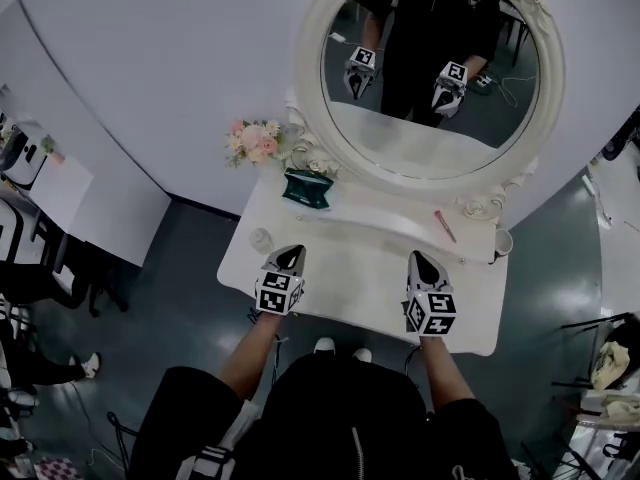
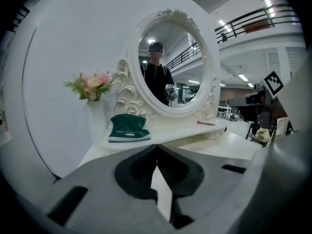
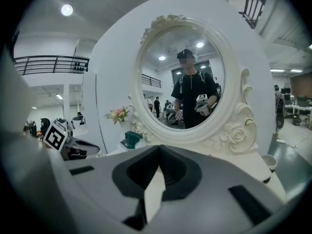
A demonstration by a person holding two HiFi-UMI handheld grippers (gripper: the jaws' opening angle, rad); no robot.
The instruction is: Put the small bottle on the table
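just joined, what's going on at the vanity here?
A person stands at a white dressing table with an oval mirror, a gripper in each hand. The left gripper and the right gripper both hover over the front of the tabletop, jaws together and empty. A small clear container, probably the small bottle, stands on the table just left of the left gripper, with nothing touching it. A green pouch and flowers sit further back.
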